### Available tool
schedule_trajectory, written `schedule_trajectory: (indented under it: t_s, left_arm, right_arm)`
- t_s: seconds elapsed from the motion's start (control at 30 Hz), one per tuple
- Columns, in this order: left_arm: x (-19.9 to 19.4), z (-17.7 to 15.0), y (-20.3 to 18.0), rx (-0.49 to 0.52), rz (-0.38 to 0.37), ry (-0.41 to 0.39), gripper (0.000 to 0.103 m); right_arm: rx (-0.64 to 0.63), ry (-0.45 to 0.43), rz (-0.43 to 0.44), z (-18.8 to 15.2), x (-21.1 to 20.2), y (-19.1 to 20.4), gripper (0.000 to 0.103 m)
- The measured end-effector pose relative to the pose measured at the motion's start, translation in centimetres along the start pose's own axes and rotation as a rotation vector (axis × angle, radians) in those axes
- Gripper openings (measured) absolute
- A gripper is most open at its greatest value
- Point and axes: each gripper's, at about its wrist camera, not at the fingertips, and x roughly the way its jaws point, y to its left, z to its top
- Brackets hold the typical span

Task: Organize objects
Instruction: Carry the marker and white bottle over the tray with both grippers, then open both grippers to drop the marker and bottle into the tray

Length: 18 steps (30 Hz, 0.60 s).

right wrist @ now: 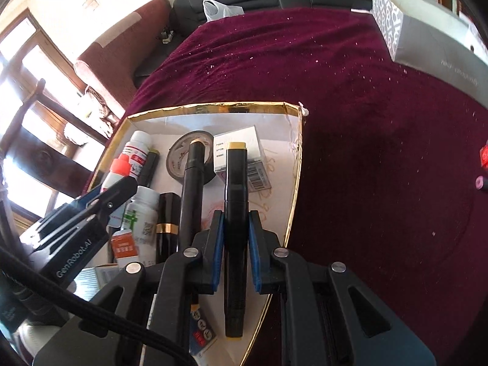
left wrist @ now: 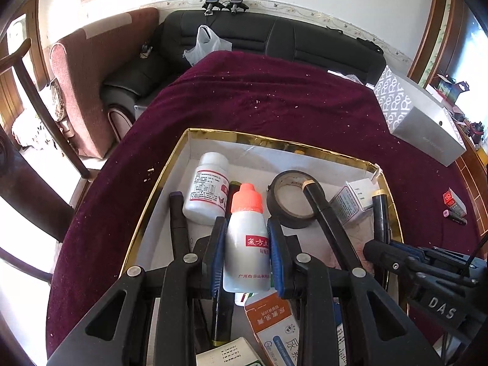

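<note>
Left gripper [left wrist: 246, 241]: fingers [left wrist: 217, 244] clamped on a small white dropper bottle [left wrist: 247, 244] with an orange cap, held upright over the gold-rimmed box [left wrist: 158, 183], pitched steeply downward.

Right gripper [right wrist: 235, 238]: fingers [right wrist: 218, 244] pressed together on a black marker [right wrist: 235, 228] with yellow ends, held lengthwise above the box's right side, likewise angled down.

Inside the box: white pill bottle [left wrist: 207, 189], black tape roll [left wrist: 289, 198], a second black marker [left wrist: 323, 213], small cartons. The box is set on a maroon-covered bench [left wrist: 274, 97].
</note>
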Motion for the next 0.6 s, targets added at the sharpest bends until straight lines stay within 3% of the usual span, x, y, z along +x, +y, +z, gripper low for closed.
schedule_trajectory:
  t_s: [0.37, 0.5, 0.6]
  left_arm:
    - [-0.2, 0.1, -0.1, 0.007, 0.037, -0.012, 0.023]
    - [-0.4, 0.1, -0.4, 0.020, 0.044, -0.023, 0.025]
    - [-0.9, 0.0, -0.3, 0.011, 0.050, -0.042, 0.038]
  right_arm:
    - [-0.055, 0.010, -0.053, 0.6, 1.1, 1.1, 0.014]
    - [-0.069, 0.018, -0.069, 0.7, 1.4, 1.2, 0.022]
    - [-0.071, 0.014, -0.059, 0.8, 1.1, 1.3, 0.032]
